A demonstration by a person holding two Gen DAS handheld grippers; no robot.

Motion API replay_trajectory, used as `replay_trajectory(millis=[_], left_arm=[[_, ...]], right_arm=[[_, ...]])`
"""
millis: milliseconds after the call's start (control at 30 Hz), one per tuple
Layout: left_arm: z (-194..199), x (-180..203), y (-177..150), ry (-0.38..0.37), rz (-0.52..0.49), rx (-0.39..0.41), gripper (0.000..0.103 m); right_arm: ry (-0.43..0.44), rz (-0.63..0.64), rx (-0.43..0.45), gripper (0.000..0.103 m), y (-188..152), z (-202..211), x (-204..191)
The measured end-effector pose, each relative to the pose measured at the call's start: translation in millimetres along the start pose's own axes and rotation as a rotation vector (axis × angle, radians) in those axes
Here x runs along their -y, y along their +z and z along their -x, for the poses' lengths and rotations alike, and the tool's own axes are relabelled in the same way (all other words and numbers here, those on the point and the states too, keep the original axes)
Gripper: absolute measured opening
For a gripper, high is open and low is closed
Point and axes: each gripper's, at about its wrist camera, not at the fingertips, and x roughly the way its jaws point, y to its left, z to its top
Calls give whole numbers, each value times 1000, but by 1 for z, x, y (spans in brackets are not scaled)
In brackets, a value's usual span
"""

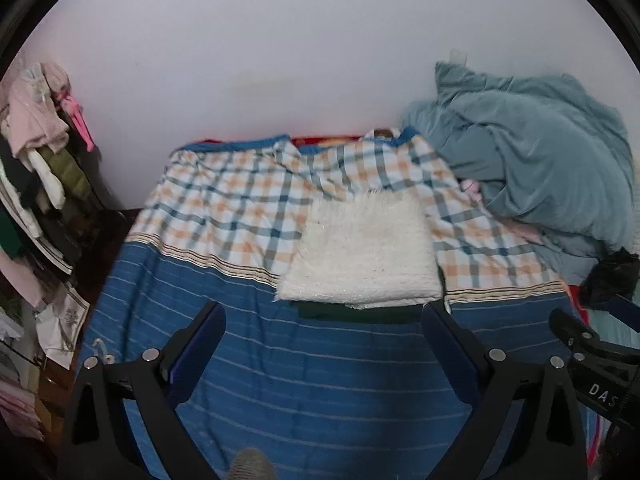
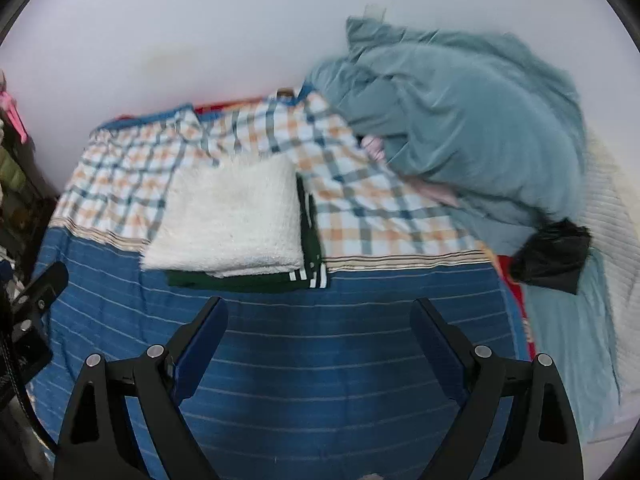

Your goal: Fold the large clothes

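Note:
A folded white fluffy garment point(image 1: 362, 248) point(image 2: 232, 220) lies on top of a folded dark green garment with white stripes point(image 2: 308, 276) point(image 1: 352, 314) in the middle of the bed. My left gripper point(image 1: 324, 312) is open and empty, held above the blue sheet just in front of the stack. My right gripper point(image 2: 318, 308) is open and empty, also just in front of the stack. The right gripper shows at the right edge of the left wrist view point(image 1: 600, 344), and the left gripper at the left edge of the right wrist view point(image 2: 40, 292).
The bed has a blue striped sheet point(image 1: 300, 380) point(image 2: 320, 360) in front and a plaid sheet point(image 1: 224, 204) point(image 2: 380, 208) behind. A bunched teal blanket point(image 1: 540, 168) point(image 2: 460, 120) and a black item point(image 1: 612, 280) point(image 2: 552, 256) sit at the right. Hanging clothes point(image 1: 36, 168) crowd the left.

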Motion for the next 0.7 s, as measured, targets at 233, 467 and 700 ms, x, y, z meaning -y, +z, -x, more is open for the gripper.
replay_trajectory(millis=[233,467,700], left_arm=[[107,-3,-9,10,15,46,100],[174,-1,-23,33,29,89,100],[208,-2,-27,19,50,111,100]], right_arm=[[-8,-20,72,94,-21,135,23],[0,2,149,94,-36,227,46],[22,5,193,94,-45,274,65]])
